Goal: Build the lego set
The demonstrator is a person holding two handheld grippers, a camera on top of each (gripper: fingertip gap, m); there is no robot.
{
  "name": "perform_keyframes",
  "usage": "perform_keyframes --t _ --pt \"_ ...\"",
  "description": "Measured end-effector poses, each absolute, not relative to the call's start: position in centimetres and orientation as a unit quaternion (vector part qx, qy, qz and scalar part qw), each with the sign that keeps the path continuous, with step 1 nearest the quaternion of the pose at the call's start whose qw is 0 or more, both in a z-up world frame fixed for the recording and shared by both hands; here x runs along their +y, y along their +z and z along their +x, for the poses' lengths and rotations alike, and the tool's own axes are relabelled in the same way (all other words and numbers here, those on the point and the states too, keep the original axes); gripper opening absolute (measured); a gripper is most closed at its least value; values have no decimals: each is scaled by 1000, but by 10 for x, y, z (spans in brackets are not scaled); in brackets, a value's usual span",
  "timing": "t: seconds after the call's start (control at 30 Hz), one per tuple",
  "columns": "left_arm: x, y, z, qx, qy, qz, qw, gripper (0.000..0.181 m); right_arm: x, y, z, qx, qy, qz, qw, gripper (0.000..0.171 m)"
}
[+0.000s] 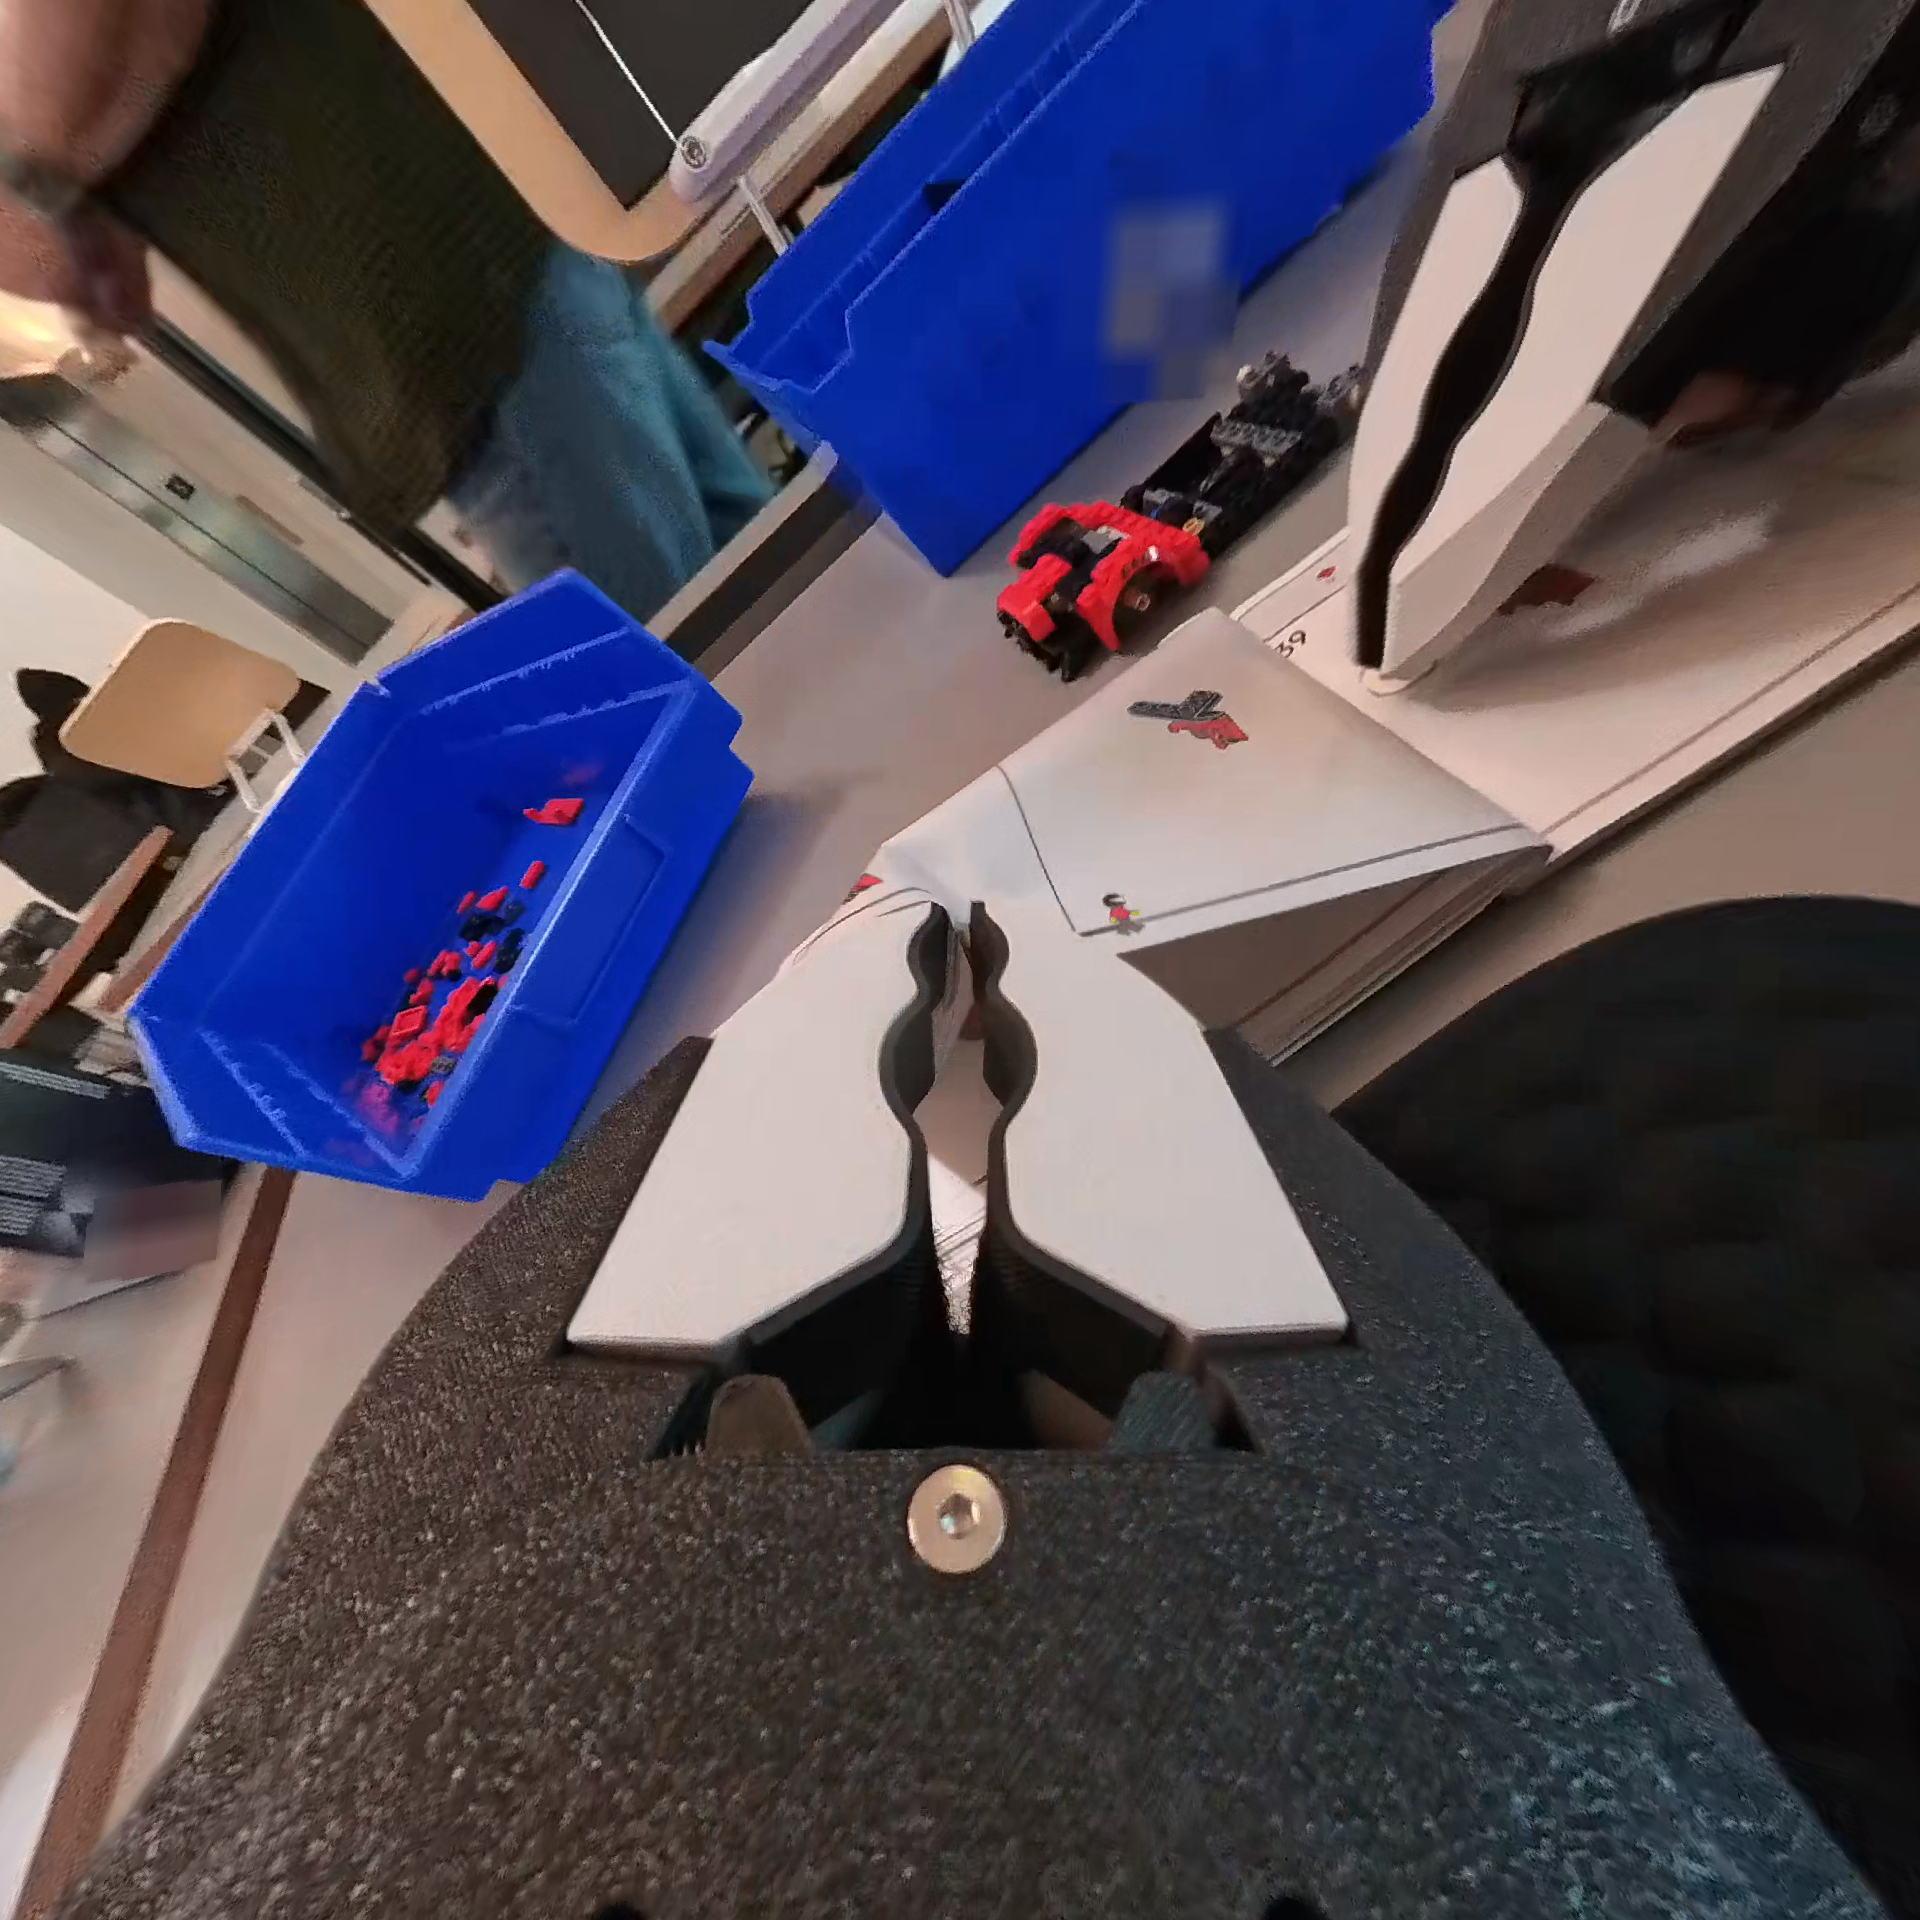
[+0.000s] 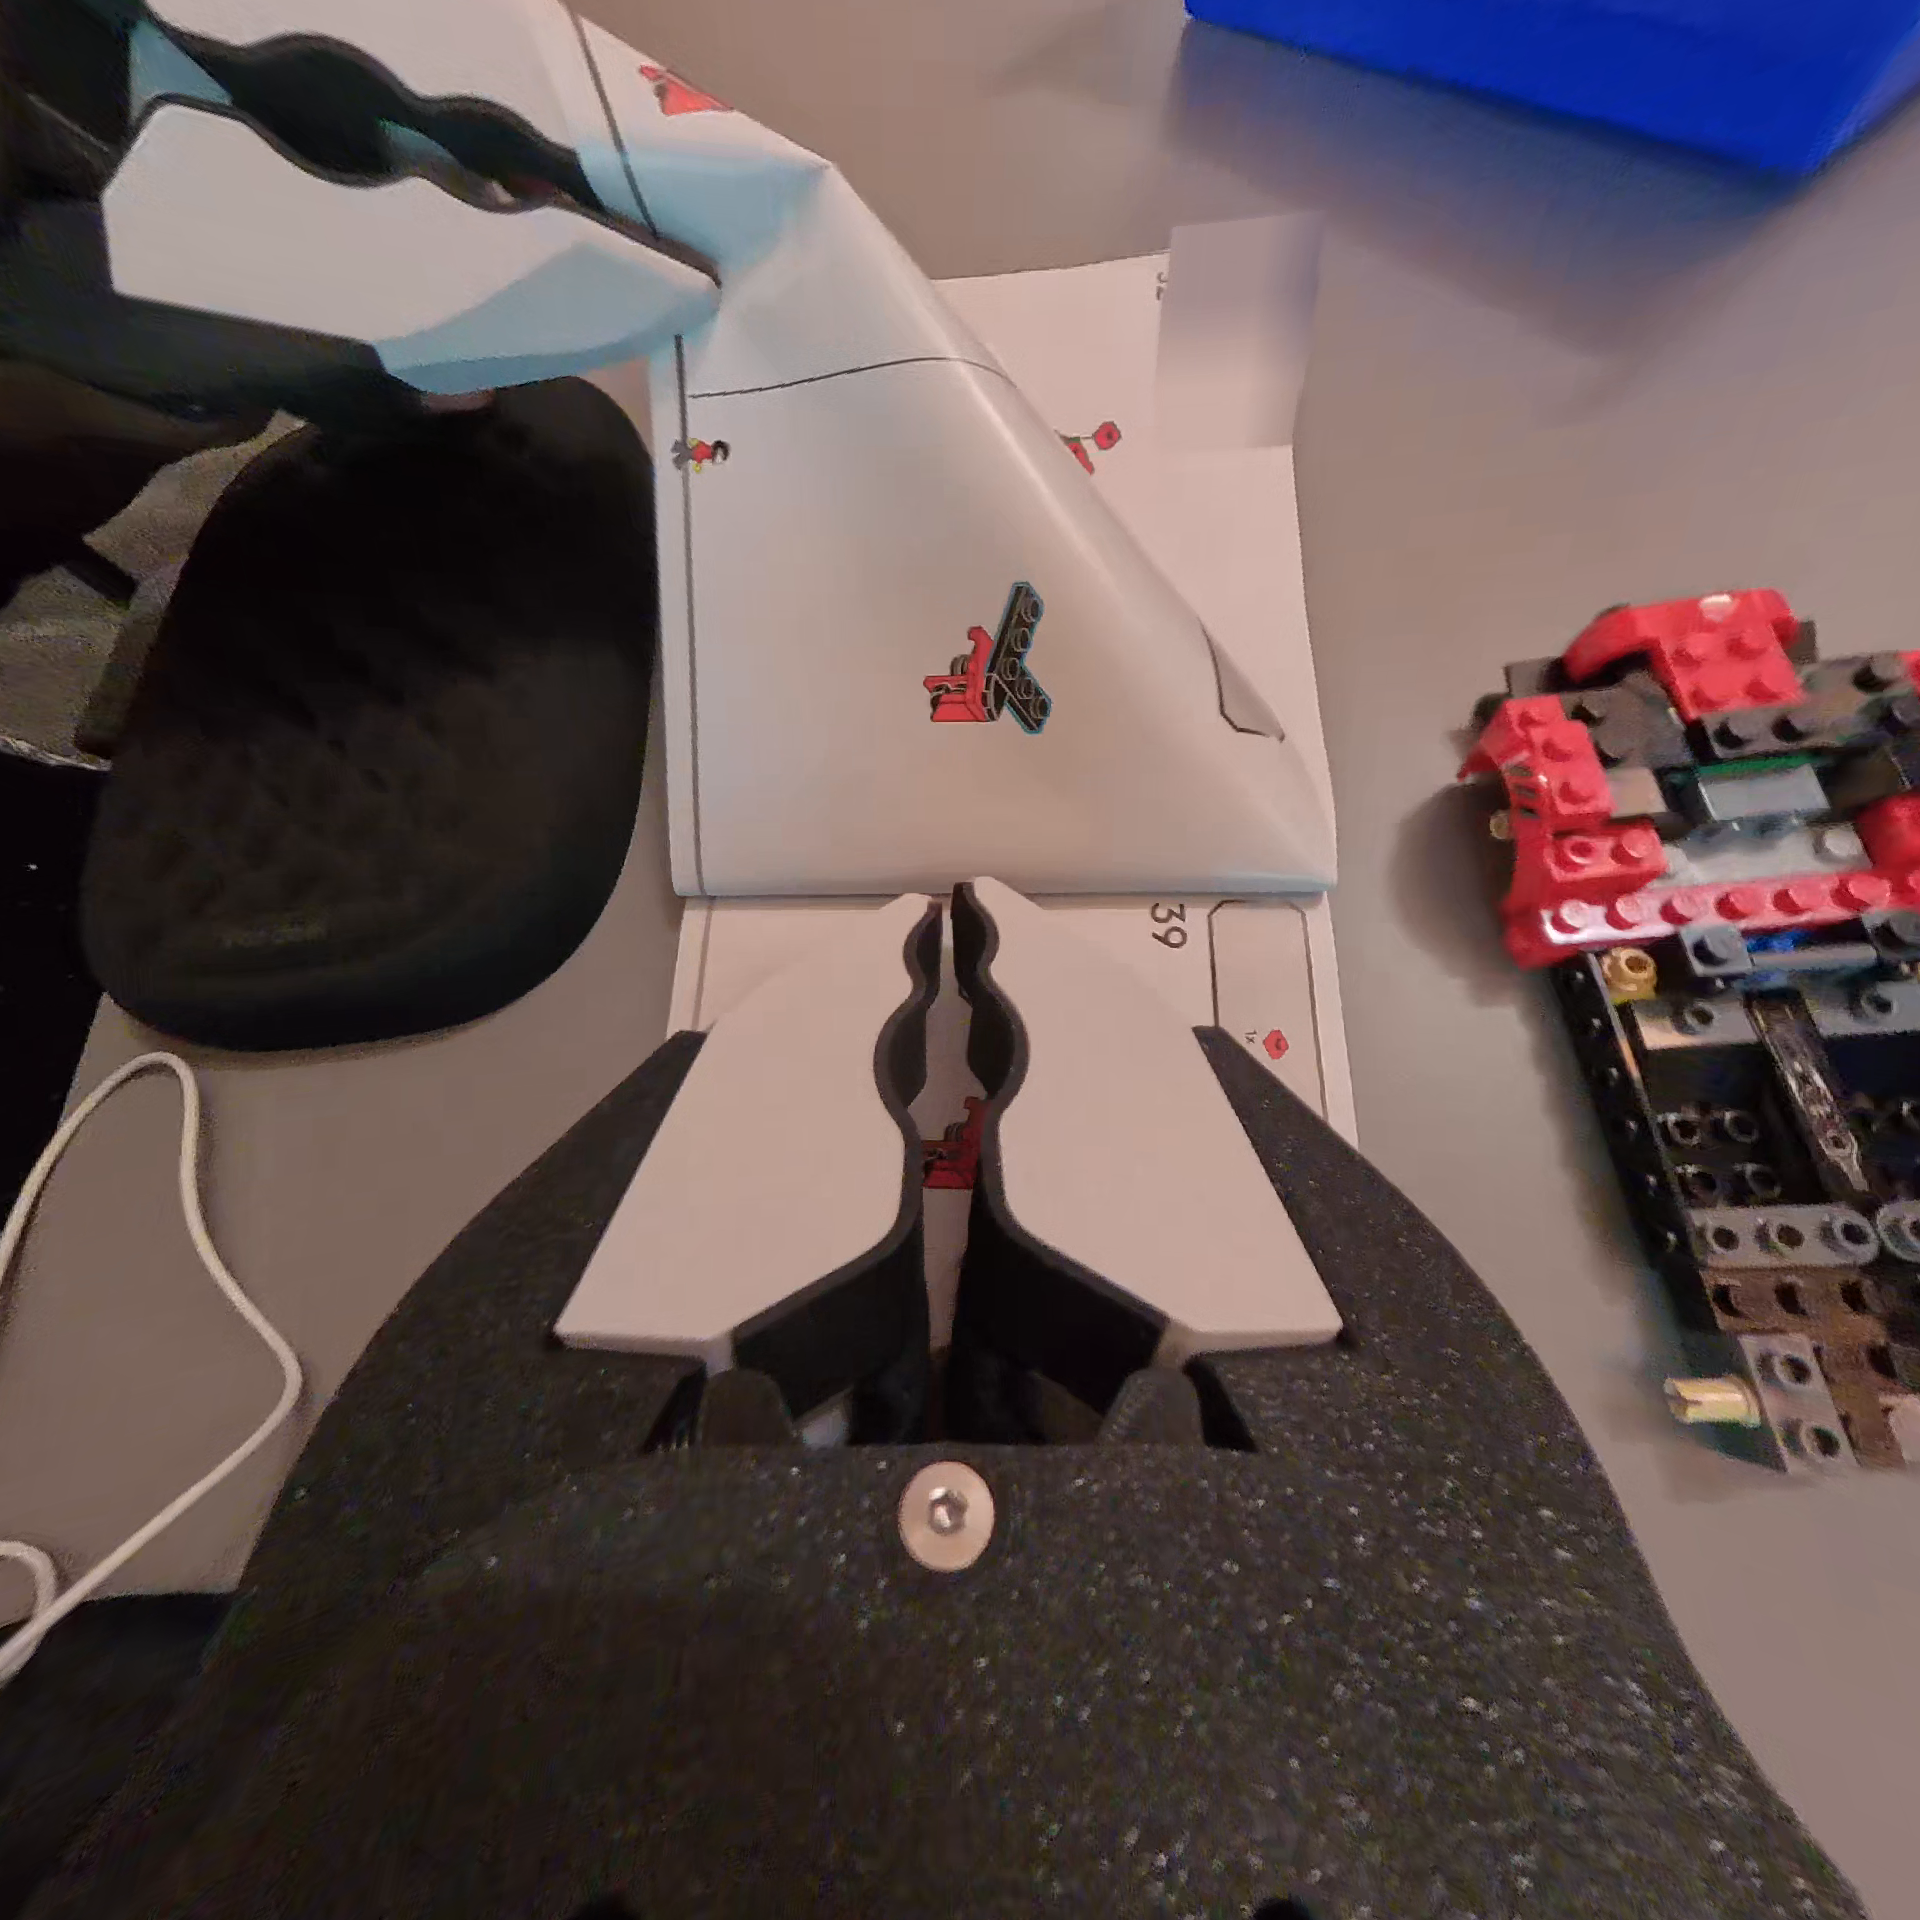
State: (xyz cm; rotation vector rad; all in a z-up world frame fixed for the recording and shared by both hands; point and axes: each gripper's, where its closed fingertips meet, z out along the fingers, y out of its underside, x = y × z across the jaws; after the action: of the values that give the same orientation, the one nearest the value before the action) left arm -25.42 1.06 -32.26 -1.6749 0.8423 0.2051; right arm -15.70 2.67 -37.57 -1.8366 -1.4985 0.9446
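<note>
a glossy blue plastic bin (image 1: 436,935) of small red and black bricks is seen at left on the smooth grey surface (image 2: 1455,416). a thin paper page (image 2: 883,582) of the instruction booklet is pinched by the closed left tongs (image 2: 707,272). the right tongs (image 2: 951,902) are closed over the booklet, holding nothing. the studded red-and-black lego car (image 2: 1714,987) lies at right.

Left claw (image 1: 958,914): we see its two pale fingers drawn together, tips pinched on a thin sheet, body tilted and angled downward. In the right wrist view it (image 2: 707,272) enters from the upper left, tips meeting. Right claw (image 2: 951,896): fingers nearly touching at the tips, nothing between them that we can make out, pointed down. From the left wrist view it (image 1: 1377,655) stands steeply, tips low.
</note>
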Motion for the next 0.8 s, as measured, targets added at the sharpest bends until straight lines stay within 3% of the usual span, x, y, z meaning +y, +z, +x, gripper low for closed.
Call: perform_keyframes --t 0.2,0.5,0.8 --pt "6 -326 -257 370 100 -717 582 4 21 -382 -162 -611 311 -673 279 4" --pt "4 -330 -264 362 103 -722 581 4 31 -363 -177 -585 348 -644 349 0" --pt "4 -335 -267 358 102 -727 576 4 24 -374 -178 -613 333 -643 316 0"
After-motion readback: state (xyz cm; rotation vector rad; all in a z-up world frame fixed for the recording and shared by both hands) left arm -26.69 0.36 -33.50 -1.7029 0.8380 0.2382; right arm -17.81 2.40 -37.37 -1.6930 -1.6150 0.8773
